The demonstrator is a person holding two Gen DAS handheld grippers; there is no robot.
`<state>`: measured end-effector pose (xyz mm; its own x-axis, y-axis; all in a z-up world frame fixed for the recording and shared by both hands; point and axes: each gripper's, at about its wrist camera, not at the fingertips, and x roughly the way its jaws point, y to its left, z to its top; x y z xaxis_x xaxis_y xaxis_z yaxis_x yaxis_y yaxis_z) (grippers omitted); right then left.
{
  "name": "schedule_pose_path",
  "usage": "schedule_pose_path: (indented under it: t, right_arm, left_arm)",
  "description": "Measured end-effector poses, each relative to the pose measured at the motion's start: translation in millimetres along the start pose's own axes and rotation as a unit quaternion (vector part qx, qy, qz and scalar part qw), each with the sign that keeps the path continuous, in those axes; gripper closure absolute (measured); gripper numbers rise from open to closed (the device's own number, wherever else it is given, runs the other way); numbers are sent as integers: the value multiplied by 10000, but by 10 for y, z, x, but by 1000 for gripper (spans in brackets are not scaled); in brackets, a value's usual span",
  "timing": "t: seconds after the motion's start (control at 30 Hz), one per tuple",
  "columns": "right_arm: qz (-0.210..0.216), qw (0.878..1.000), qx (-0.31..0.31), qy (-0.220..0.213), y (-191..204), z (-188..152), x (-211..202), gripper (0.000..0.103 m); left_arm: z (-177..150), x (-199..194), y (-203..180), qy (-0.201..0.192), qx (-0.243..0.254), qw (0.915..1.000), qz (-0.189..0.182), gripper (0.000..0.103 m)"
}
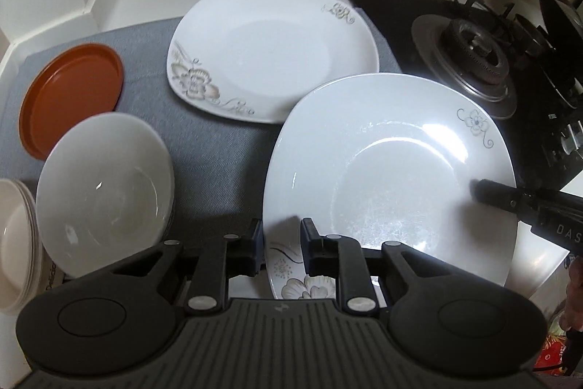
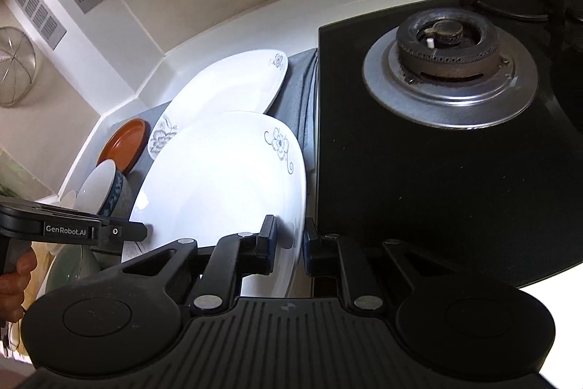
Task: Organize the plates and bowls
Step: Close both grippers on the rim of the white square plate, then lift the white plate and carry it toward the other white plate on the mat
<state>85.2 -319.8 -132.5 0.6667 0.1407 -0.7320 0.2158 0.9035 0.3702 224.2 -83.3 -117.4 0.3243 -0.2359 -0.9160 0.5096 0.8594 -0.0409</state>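
Near floral plate [image 1: 386, 170] clamped at both rims: left gripper [image 1: 280, 246] on near edge, right gripper [image 2: 289, 243] on stove-side edge. Second floral plate [image 1: 269, 53] flat on grey mat [image 1: 218, 148] behind. White bowl [image 1: 105, 192], brown dish [image 1: 69, 97] left.

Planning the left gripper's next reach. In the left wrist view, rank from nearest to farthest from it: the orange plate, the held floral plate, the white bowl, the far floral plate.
1. Held floral plate, between the left gripper fingers.
2. White bowl, left.
3. Orange plate and far floral plate, too close to call.
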Motion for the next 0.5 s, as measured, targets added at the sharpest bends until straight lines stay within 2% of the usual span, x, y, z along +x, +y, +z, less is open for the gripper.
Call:
schedule_pose_path:
  t: [0.27,0.3,0.33,0.37,0.4,0.43,0.47,0.5]
  right_arm:
    - [-18,10000,45,-50,10,121,-16,87]
    - [-21,10000,55,-57,16,139,-11,87]
    - [0,10000,77,-60,18,158,-5,88]
    - [134,9999,57,-68,33,178,1,94]
    - [395,9992,29,-15,72,196,19,97]
    - [433,9990,-68,-44,163,203,39,97]
    - [196,9986,-485,-35,327,170,102,94]
    - [-63,9961,-874,21,460,176,199,90]
  left_arm:
    - [130,-87,47,-209,-14,9998,-48,79]
    - [153,-109,52,-290,20,9995,-150,98]
    - [188,-132,64,-253,-18,9968,-761,103]
    - [235,-152,26,-105,-150,9916,-1281,103]
    - [257,-176,-105,-206,47,9917,-1267,103]
    - [268,-166,-273,-440,444,9938,-919,103]
    - [279,-54,-411,-555,741,9940,-589,103]
    - [309,103,-433,-358,718,9953,-551,103]
